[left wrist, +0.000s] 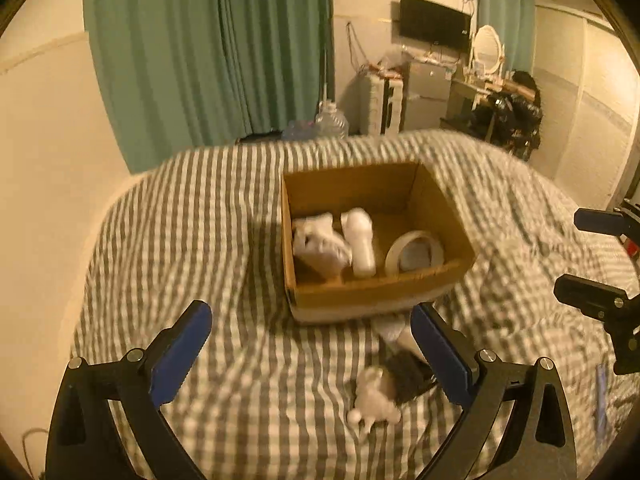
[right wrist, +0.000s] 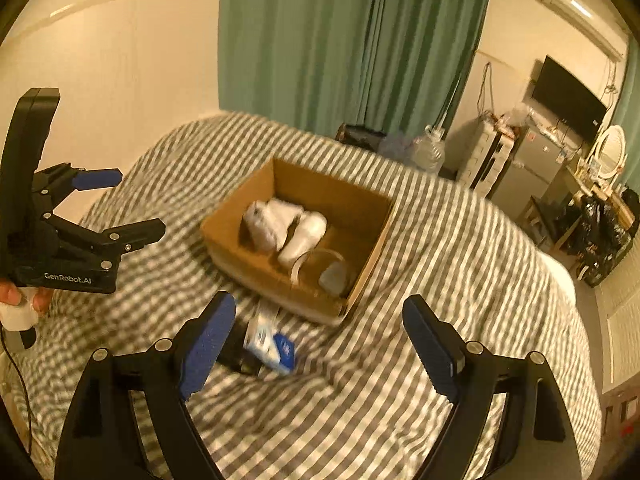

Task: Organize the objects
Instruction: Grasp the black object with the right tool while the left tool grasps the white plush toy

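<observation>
Two hand-held grippers up over a bed (left wrist: 224, 216) with a grey and white striped cover. Left hand-held gripper (left wrist: 310, 350) with jaws wide apart, nothing between the blue pads. Right hand-held gripper (right wrist: 320, 340) also with jaws apart and nothing gripped. A brown cardboard box (left wrist: 372, 296) on the bed, just past the tips of both, a bit to the right in the left wrist view and in the middle in the right wrist view. Inside the box: a crumpled white thing (left wrist: 318, 242) at the left side, a white bottle (left wrist: 360, 246) lying next to it and touching it, and a roll of tape (left wrist: 414, 256) leaning by the near wall on the right. A small pale thing (right wrist: 334, 276) inside the ring of tape, too blurry to name. Still out on the bed, near the box: a small white thing with a round knob (left wrist: 374, 400) and a dark thing (left wrist: 410, 374) beside it, both low between the left jaws but not touched. A blue and white packet (right wrist: 270, 340) flat on the cover just in front of the box, on top of something black (right wrist: 236, 354), close by the left finger of the right hand-held gripper. Bare fingers (right wrist: 20, 298) of a person around the left handle at the edge of the right wrist view.
</observation>
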### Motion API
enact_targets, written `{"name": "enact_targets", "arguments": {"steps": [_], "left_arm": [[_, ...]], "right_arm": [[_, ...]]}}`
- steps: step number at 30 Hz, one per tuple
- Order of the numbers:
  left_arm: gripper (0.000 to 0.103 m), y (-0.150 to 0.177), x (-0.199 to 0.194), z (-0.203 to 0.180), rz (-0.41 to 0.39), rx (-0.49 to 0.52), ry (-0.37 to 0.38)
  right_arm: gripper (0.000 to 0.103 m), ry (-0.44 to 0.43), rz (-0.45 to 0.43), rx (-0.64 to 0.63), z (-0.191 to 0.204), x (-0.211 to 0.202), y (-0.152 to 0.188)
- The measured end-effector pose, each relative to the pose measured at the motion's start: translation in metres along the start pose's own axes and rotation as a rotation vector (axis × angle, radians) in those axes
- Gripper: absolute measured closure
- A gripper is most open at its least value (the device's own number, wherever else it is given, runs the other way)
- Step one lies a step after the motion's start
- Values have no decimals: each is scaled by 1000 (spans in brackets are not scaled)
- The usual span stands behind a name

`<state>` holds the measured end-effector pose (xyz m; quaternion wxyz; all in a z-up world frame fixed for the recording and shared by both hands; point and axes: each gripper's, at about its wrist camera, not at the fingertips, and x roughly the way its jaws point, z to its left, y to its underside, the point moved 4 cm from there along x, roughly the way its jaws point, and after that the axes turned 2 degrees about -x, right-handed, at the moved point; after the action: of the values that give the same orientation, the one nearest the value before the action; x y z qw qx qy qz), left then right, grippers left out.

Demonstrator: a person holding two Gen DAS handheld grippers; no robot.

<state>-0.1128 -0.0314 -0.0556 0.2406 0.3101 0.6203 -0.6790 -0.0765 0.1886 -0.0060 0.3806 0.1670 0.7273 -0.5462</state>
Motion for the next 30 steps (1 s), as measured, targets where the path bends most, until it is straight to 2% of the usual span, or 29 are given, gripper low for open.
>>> {"name": "enact_targets", "arguments": {"steps": [7, 12, 15, 22, 26, 30], "left_arm": [[1, 66, 55, -3, 128, 11, -26], [1, 87, 68, 0, 169, 8, -9], [1, 90, 71, 0, 181, -3, 13], [1, 99, 79, 0, 199, 3, 8], [1, 100, 79, -6, 203, 20, 20], [1, 99, 85, -19, 203, 38, 33]], "right_arm": [[17, -72, 123, 28, 20, 61, 47], [18, -123, 230, 16, 53, 110, 80], [32, -131, 268, -6, 66, 130, 91], [87, -111, 293, 19, 73, 154, 96], [94, -102, 266, 30, 69, 145, 93], [96, -81, 209, 26, 59, 120, 84]]}}
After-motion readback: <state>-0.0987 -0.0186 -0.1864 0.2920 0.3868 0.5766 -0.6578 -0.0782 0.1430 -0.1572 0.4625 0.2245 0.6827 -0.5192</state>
